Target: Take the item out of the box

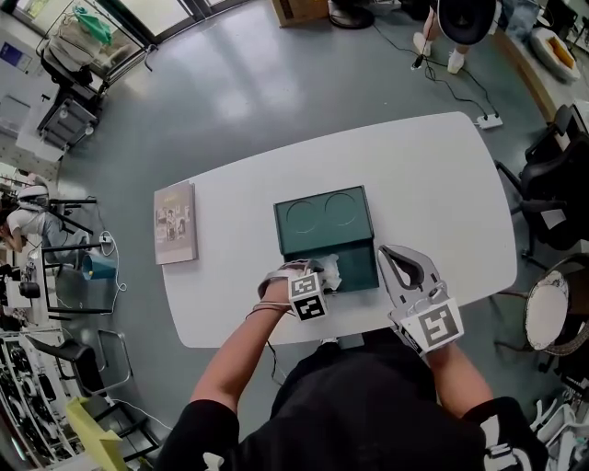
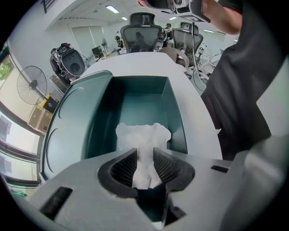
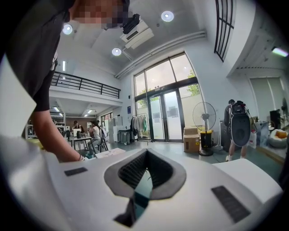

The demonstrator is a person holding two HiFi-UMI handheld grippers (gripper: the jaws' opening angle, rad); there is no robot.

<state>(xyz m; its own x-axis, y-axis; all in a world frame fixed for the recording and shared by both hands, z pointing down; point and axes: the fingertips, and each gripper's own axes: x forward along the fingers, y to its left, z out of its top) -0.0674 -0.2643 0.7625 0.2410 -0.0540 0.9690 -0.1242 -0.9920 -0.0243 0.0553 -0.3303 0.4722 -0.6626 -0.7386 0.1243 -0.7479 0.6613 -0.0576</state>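
Note:
A dark green box (image 1: 361,276) stands near the white table's front edge, its lid (image 1: 322,214) laid open and flat behind it. A crumpled white item (image 1: 330,272) lies inside the box (image 2: 177,118). My left gripper (image 1: 321,275) points steeply down into the box. Its jaws stand wide, one on each side of the white item (image 2: 143,133), and I count the left gripper (image 2: 144,159) as open. My right gripper (image 1: 386,251) lies about level beside the box's right wall, tips together. In its own view the right gripper (image 3: 145,157) has its pads meeting, with only a teal sliver showing behind them.
A flat book or framed picture (image 1: 175,223) lies at the left end of the table (image 1: 442,184). Office chairs (image 1: 555,184) and a round stool (image 1: 549,313) stand to the right. A person (image 1: 460,23) stands on the far floor by a power strip (image 1: 488,120).

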